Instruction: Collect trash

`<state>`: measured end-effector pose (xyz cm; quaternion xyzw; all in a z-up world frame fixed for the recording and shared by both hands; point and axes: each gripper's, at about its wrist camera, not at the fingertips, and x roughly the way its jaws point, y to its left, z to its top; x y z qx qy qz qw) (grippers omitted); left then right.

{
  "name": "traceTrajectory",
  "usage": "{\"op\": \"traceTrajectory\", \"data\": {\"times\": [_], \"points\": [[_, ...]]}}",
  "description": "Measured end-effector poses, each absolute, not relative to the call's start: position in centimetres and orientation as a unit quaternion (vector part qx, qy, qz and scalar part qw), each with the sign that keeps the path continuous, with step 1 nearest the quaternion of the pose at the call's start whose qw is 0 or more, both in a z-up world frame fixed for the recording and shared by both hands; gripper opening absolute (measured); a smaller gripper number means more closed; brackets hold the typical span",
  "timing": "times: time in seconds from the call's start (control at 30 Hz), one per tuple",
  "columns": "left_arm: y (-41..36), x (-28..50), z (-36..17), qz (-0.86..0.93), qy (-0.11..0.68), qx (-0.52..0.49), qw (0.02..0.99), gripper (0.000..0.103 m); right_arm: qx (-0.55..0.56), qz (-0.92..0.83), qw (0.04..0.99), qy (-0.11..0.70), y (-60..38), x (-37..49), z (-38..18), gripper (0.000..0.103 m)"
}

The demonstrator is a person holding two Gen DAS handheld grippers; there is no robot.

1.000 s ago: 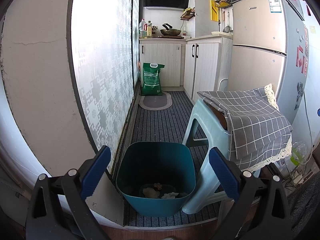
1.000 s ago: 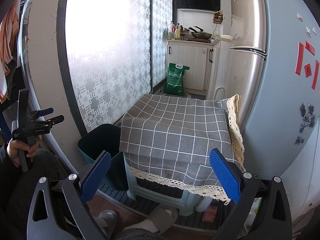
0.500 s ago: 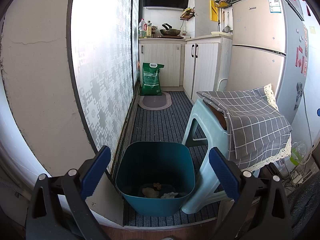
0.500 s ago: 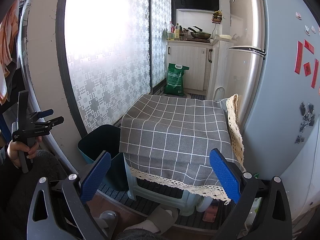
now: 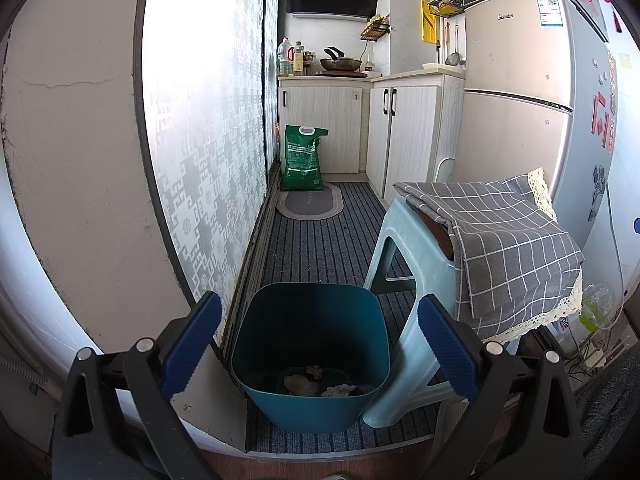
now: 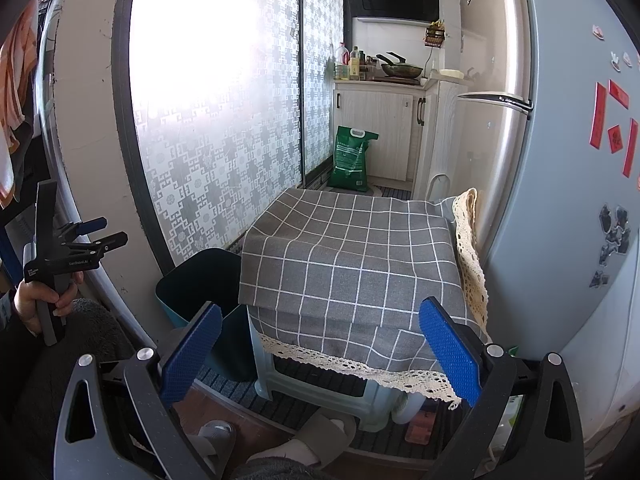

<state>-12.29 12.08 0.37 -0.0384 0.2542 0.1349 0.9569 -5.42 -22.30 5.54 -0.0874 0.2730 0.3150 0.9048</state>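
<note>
A teal trash bin (image 5: 316,408) stands on the striped floor mat, just beyond my left gripper (image 5: 320,348), which is open and empty above its near rim. Crumpled trash pieces (image 5: 308,380) lie at the bin's bottom. The bin also shows in the right wrist view (image 6: 200,280), left of the stool. My right gripper (image 6: 320,352) is open and empty in front of the grey checked cloth (image 6: 352,264) that covers a pale plastic stool (image 6: 312,388). The left gripper also shows in the right wrist view (image 6: 100,232), held in a hand at far left.
A patterned glass door (image 5: 208,140) runs along the left. A fridge (image 5: 520,100) stands on the right behind the stool (image 5: 412,264). A green bag (image 5: 302,158) and an oval mat (image 5: 310,204) lie near the far cabinets. A slippered foot (image 6: 320,436) is below the stool.
Both grippers have shifted very slightly; the bin sits a touch higher in the left wrist view. Nothing was taken hold of or let go.
</note>
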Motion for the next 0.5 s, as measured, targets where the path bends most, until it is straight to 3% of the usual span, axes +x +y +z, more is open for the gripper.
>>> {"op": "traceTrajectory", "data": {"times": [0.5], "points": [[12.02, -12.18, 0.42, 0.137, 0.257, -0.043, 0.956, 0.100, -0.088, 0.315, 0.905, 0.273, -22.29, -5.34, 5.59, 0.100]]}}
